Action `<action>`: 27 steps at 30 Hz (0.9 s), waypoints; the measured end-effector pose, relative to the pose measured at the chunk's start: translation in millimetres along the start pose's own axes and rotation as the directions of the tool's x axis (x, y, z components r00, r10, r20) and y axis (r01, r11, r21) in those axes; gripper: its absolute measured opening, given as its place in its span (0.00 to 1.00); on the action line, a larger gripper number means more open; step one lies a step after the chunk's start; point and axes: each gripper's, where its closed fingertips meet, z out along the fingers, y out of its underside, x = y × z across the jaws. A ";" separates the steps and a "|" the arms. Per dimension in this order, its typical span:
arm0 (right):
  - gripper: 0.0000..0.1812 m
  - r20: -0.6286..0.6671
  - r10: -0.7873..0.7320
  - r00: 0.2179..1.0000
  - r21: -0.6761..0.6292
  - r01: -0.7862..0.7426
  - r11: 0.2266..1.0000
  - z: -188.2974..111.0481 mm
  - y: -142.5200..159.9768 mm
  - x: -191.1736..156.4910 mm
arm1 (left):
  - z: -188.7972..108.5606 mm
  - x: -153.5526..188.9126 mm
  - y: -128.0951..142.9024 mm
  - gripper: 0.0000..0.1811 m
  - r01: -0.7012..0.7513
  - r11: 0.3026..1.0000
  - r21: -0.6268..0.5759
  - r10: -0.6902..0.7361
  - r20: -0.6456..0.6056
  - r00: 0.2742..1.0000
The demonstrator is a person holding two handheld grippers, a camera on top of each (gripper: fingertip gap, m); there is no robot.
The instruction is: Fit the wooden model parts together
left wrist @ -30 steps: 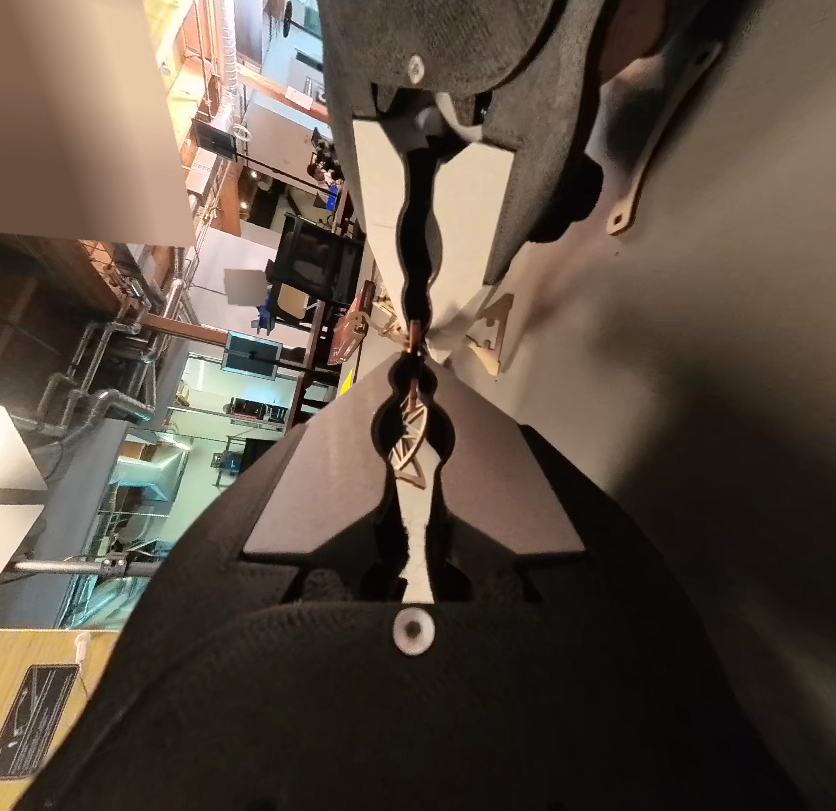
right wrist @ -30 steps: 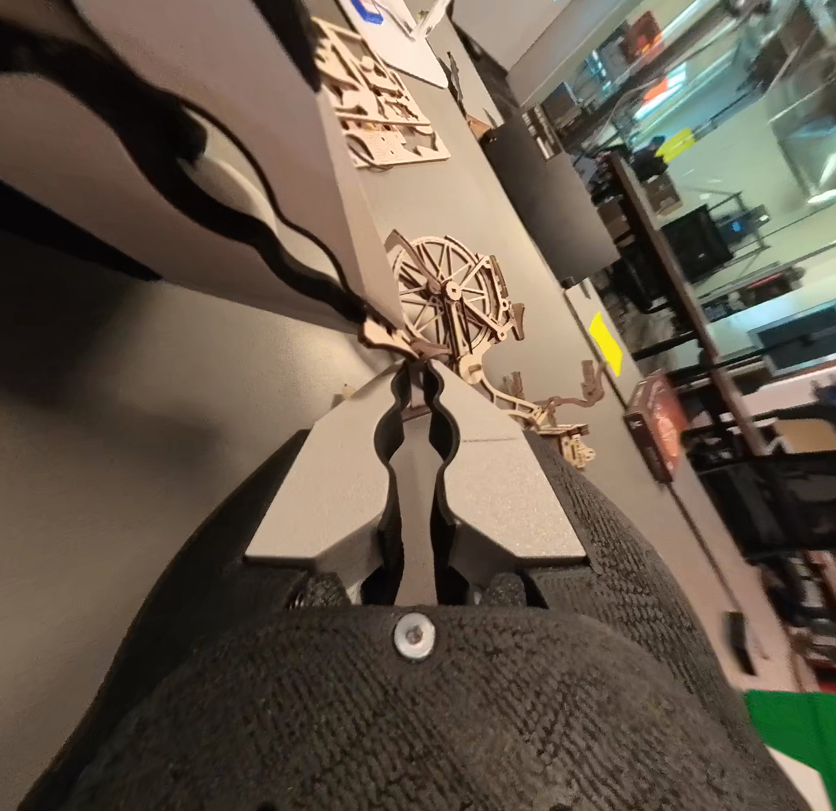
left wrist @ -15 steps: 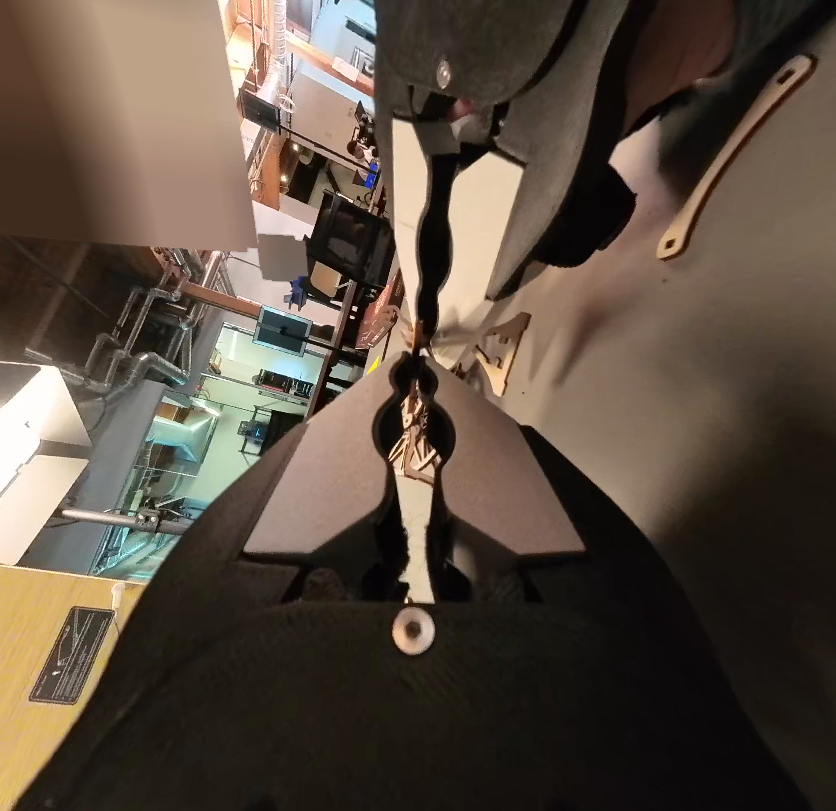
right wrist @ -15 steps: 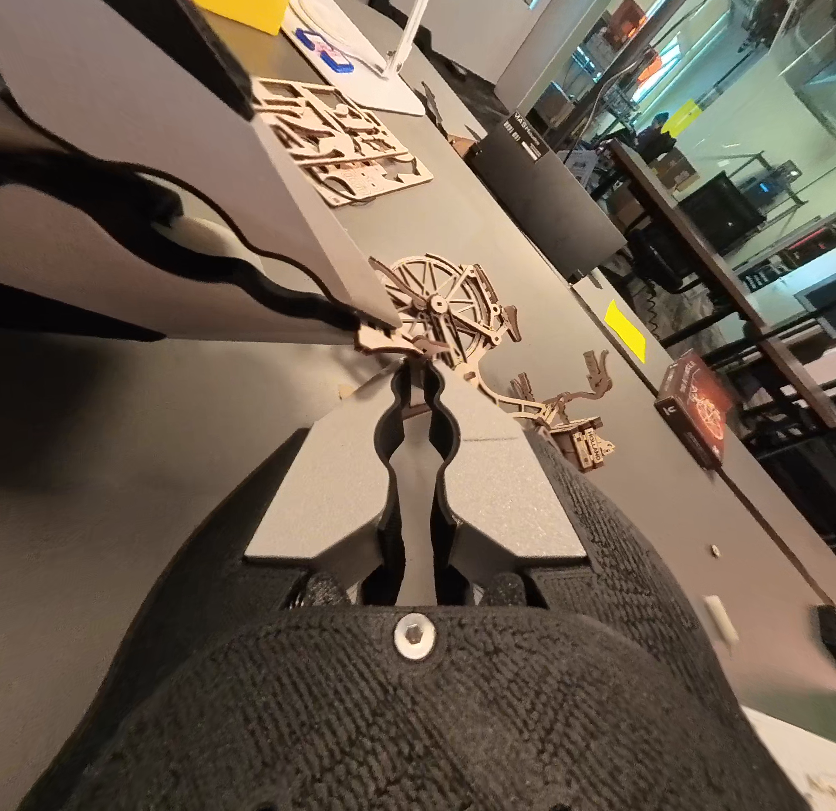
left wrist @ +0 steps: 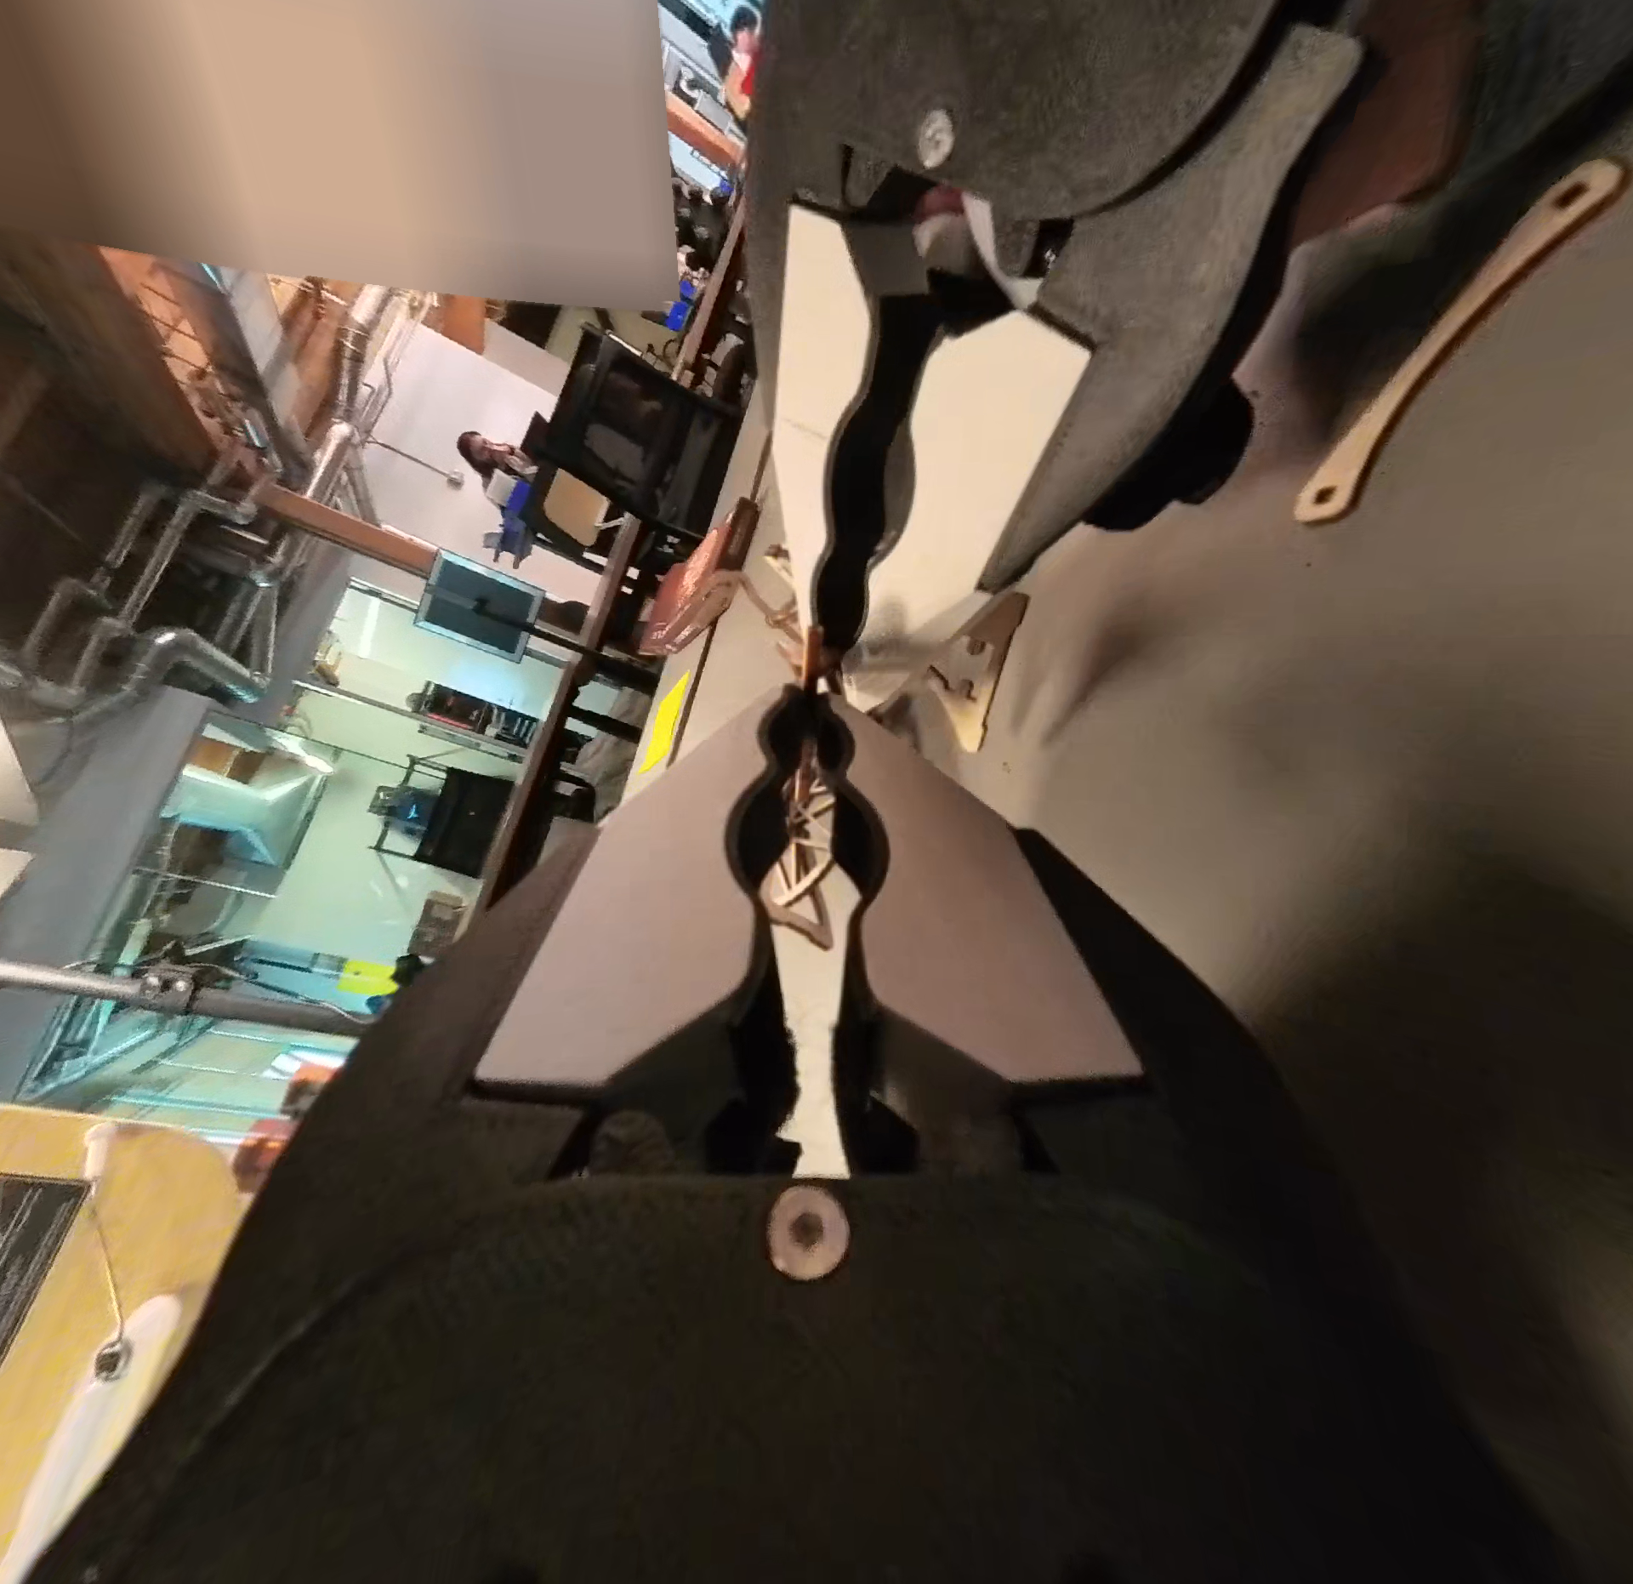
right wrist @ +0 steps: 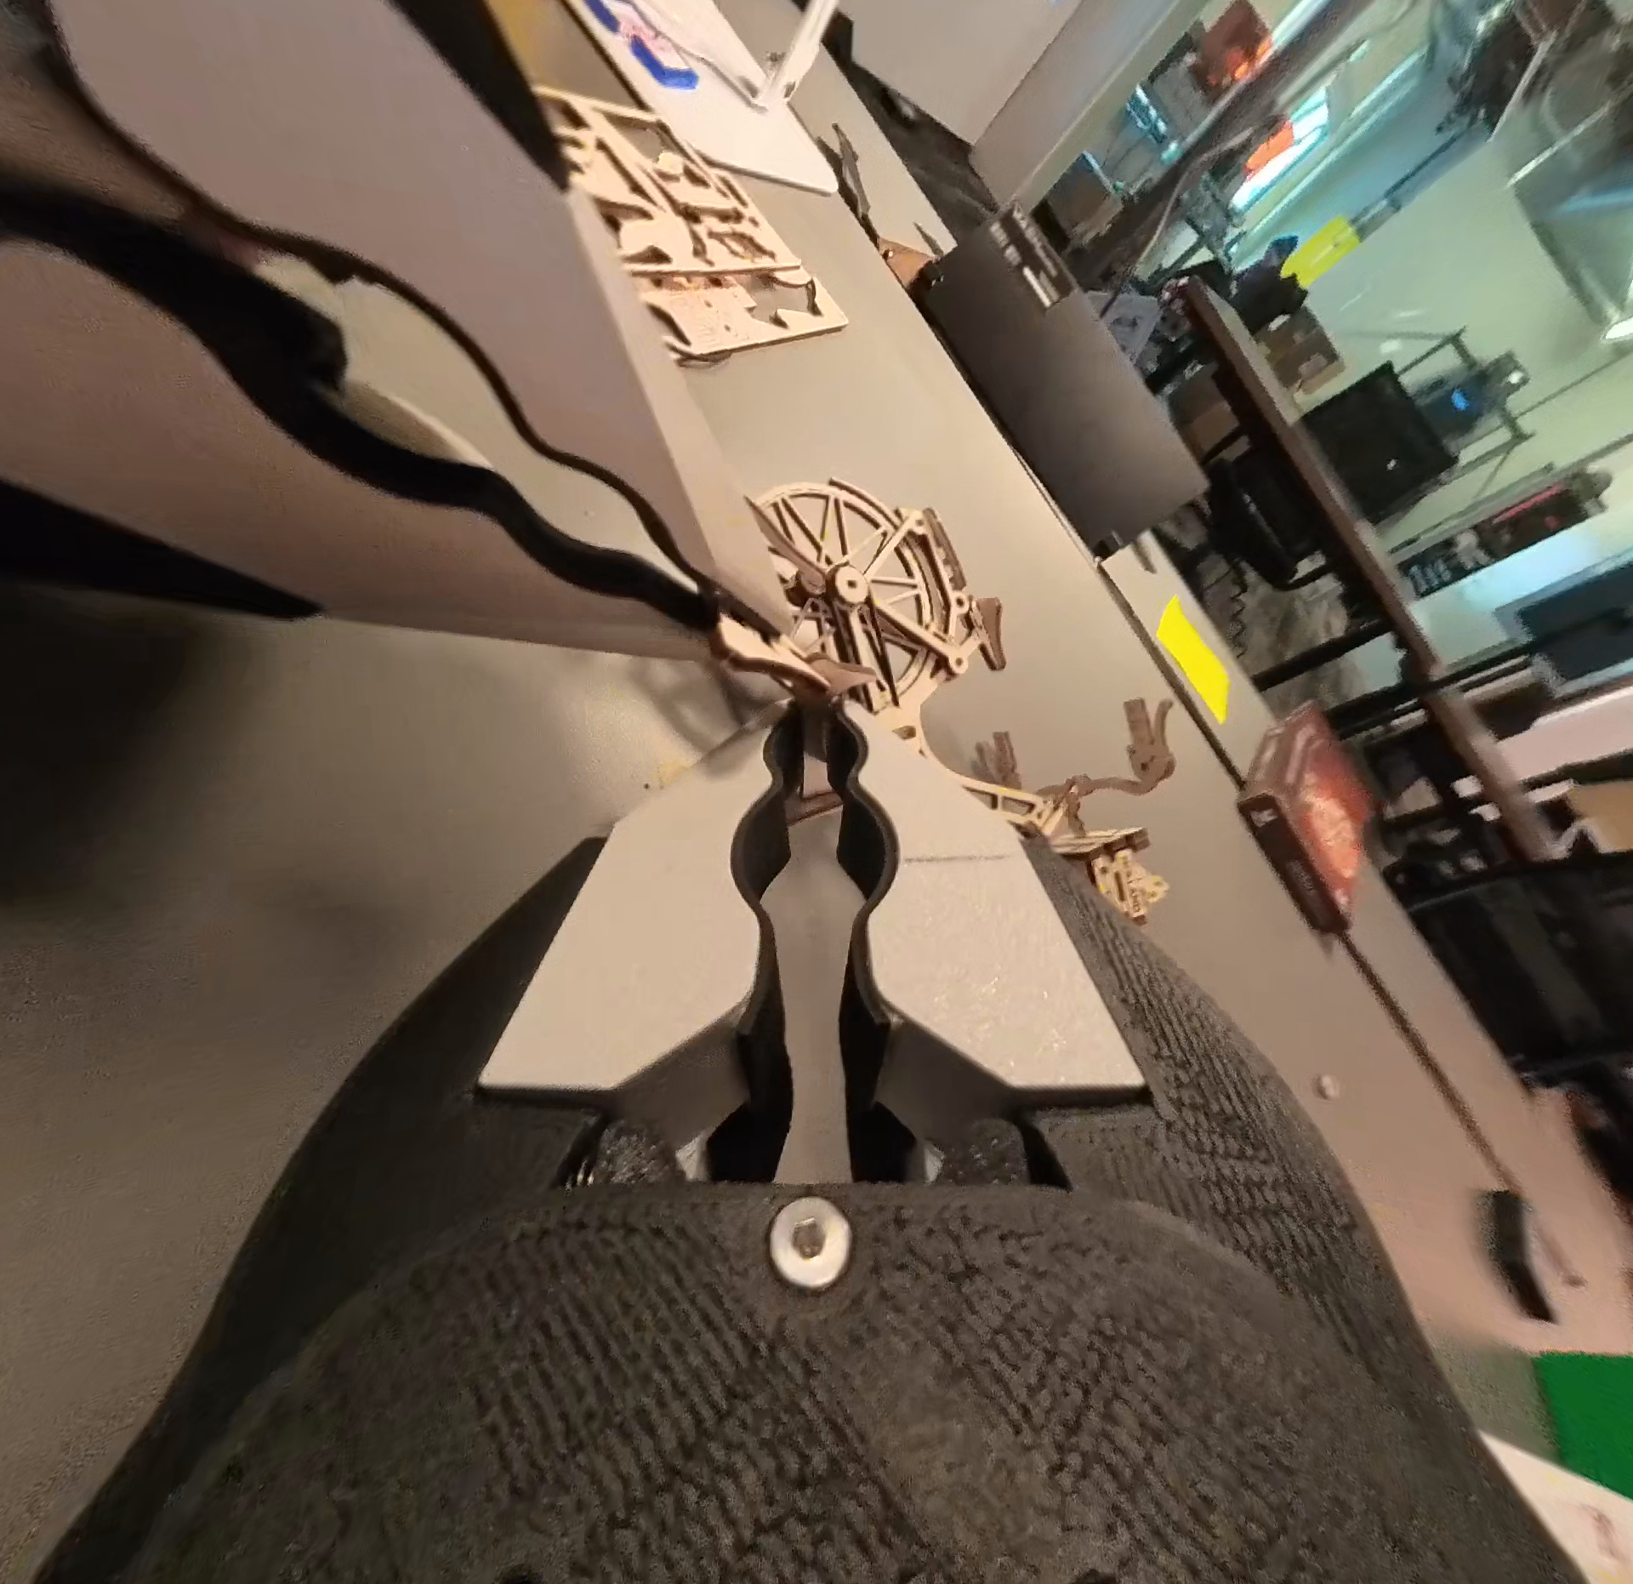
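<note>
My left gripper point(left wrist: 808, 702) is shut on a thin, pale wooden lattice part point(left wrist: 800, 843) held edge-on between its fingers. My right gripper point(right wrist: 808, 724) is shut on a small dark brown wooden piece point(right wrist: 808, 777). The two grippers meet tip to tip above the grey table point(right wrist: 265, 834). In the right wrist view the left gripper point(right wrist: 716, 613) comes in from the upper left, and the pale part's end point(right wrist: 764, 653) touches the brown piece at my right fingertips. In the left wrist view the right gripper point(left wrist: 826, 644) comes down from the top.
A part-built wooden wheel model point(right wrist: 870, 587) lies just behind the meeting point. Beyond are a cut-out parts sheet point(right wrist: 716, 242), a black box point(right wrist: 1060, 339) and a red box point(right wrist: 1308, 821). A long wooden strip point(left wrist: 1449, 339) and a triangular piece point(left wrist: 976, 675) lie on the table.
Both grippers stayed shut and tip to tip. They tilted and shifted together a little over the table, so the background has swung in both views.
</note>
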 end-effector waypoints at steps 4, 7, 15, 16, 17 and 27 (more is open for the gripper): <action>0.01 -0.042 -0.079 0.996 -0.006 0.079 0.997 -1.5 -2.6 1.0 | -2.5 -0.8 -0.2 0.01 0.010 1.000 0.003 -0.010 0.005 1.000; 0.01 -0.057 -0.106 0.993 -0.007 0.106 0.994 -2.3 -3.2 1.3 | -2.8 -1.2 0.5 0.01 0.021 1.000 -0.004 -0.021 0.008 1.000; 0.01 -0.057 -0.015 0.998 -0.002 0.015 1.000 -1.5 -2.6 6.2 | 3.1 -5.3 -0.9 0.00 0.056 0.998 -0.040 -0.054 0.050 0.997; 0.01 -0.058 -0.017 0.998 -0.003 0.017 1.000 -1.6 -2.7 6.3 | 3.0 -5.3 -1.1 0.00 0.057 0.997 -0.041 -0.055 0.052 0.997; 0.01 -0.059 -0.021 0.998 -0.006 0.020 1.000 -1.6 -2.4 6.2 | 3.1 -4.9 -1.0 0.00 0.057 0.997 -0.044 -0.055 0.052 0.997; 0.02 -0.040 -0.069 0.997 -0.013 0.068 0.998 -0.3 -1.1 0.1 | 2.9 -2.7 1.3 0.00 0.052 0.998 -0.047 -0.051 0.034 0.998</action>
